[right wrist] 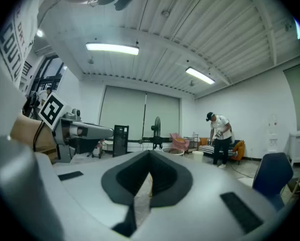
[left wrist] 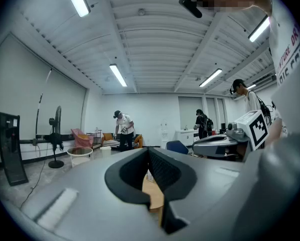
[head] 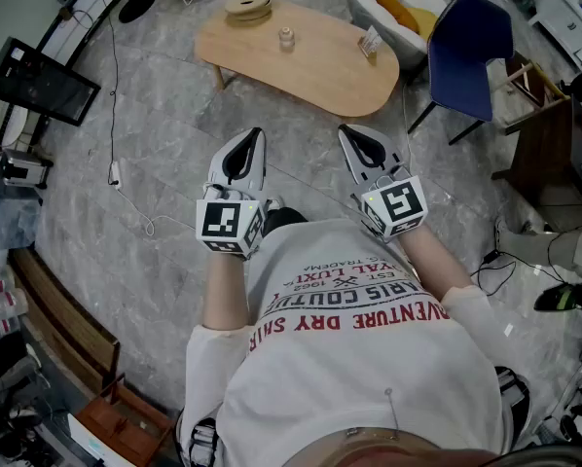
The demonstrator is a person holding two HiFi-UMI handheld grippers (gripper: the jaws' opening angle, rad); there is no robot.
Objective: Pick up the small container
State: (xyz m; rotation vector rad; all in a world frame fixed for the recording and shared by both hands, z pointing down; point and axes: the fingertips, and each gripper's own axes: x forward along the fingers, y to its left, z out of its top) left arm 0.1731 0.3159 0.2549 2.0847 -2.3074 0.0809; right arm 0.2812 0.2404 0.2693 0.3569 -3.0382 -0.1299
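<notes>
The small container (head: 286, 37) is seen well ahead on the worktop (head: 320, 71), judged nearer the left tool (head: 253, 139) than the right tool (head: 353, 136), the 2 pressed together, empty.

White short-sleeved T-shirt (head: 369, 368), red and dark block lettering across the front. Held tools: left gripper (head: 255, 134) and right gripper (head: 345, 130), pale grey tapered shells, black lining round the jaw hollow. Each carries a white cube with black square markers: left cube (head: 231, 224), right cube (head: 396, 205).
</notes>
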